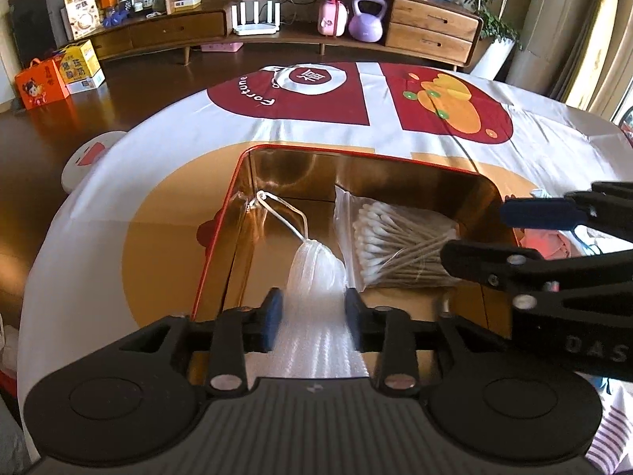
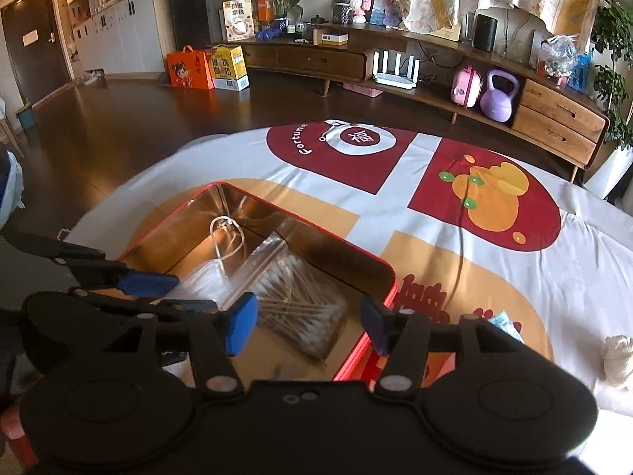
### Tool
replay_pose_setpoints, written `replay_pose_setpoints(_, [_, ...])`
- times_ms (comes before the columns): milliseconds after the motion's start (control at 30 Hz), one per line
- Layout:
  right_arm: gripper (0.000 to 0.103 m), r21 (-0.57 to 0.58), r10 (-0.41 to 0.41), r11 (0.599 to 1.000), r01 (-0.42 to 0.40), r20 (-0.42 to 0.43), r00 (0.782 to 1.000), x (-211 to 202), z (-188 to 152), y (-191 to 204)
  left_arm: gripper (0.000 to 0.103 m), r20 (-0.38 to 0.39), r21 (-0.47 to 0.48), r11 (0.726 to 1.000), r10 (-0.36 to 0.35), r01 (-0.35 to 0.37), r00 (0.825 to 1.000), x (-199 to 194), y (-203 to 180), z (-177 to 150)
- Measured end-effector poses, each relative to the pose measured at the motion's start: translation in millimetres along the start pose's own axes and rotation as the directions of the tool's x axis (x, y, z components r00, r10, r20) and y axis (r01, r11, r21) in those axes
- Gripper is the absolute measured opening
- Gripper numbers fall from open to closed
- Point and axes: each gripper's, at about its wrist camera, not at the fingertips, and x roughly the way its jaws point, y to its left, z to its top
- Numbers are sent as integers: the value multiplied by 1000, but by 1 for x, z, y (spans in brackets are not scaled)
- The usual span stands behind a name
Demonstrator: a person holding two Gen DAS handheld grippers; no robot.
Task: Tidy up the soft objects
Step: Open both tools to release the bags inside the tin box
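Note:
A red-rimmed tin box [image 1: 356,153] with a shiny gold lining lies open on the table. Inside it are a zip bag of cotton swabs [image 1: 395,245] and a white mesh pouch [image 1: 314,267] with a cord loop. My left gripper [image 1: 313,308] hangs over the box's near end. Its blue pads stand apart, with the blurred pouch between them. In the right wrist view my right gripper [image 2: 307,324] is open and holds nothing, just above the swab bag [image 2: 300,304] and the box's right rim [image 2: 389,277]. It also reaches in from the right in the left wrist view [image 1: 480,233].
The box sits on a white, red and orange tablecloth [image 2: 395,213]. To its right lie a pale blue packet [image 2: 506,324], a small beige plush figure [image 2: 617,360] and pink cloth [image 1: 546,243]. Striped fabric [image 1: 609,435] shows at the near right edge.

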Motion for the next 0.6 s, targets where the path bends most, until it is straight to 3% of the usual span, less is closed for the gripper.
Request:
replay_pose_setpoints(33, [57, 3, 2, 1000, -2, 2, 1000, -2, 0, -1, 55, 8, -5, 1000, 6, -6, 1000, -2, 0, 0])
replay_pose_setpoints(67, [58, 8, 9, 1000, -9, 5, 1000, -5, -1, -2, 62, 18, -11, 1000, 7, -7, 1000, -5, 1, -1])
replay_pose_setpoints(600, [70, 64, 75, 994, -83, 114, 991, -85, -20, -13, 62, 131, -10, 1000, -14, 16, 991, -68, -15, -9])
